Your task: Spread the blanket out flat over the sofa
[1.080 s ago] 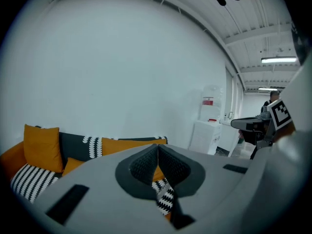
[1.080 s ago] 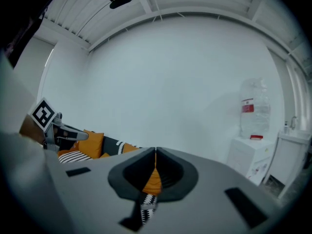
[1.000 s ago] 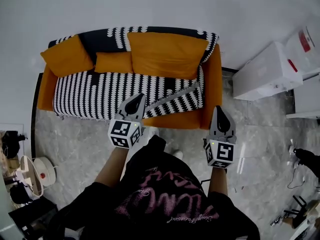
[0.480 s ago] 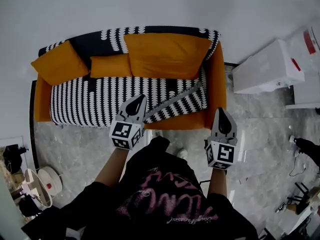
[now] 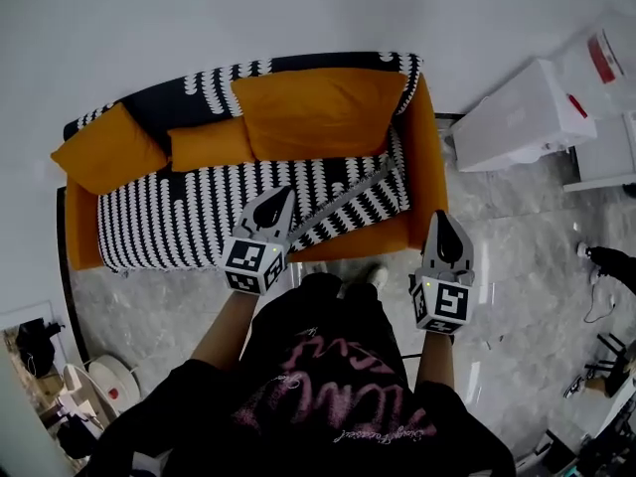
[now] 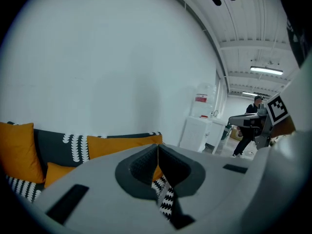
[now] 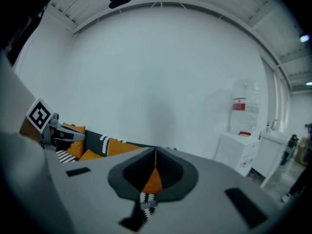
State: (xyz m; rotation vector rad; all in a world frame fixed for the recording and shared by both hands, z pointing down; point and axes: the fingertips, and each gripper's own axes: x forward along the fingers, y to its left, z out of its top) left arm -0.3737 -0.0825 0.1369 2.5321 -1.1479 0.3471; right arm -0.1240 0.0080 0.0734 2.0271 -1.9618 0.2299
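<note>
Black-and-white blanket (image 5: 199,217) on sofa (image 5: 425,167), left tool (image 5: 279,197) at front edge

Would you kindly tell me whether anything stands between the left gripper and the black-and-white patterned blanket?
Nothing visible does: the left gripper hangs over the blanket; the orange cushions sit farther back.

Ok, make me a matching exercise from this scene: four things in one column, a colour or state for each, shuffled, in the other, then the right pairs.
Things:
1. blanket
2. largest cushion
3. left gripper
4. water bottle

Colour or state:
A. clear with a red label
B. plain orange
C. jaws shut
D. black-and-white pattern

Pairs: 1-D, 2-B, 3-C, 4-A
</note>
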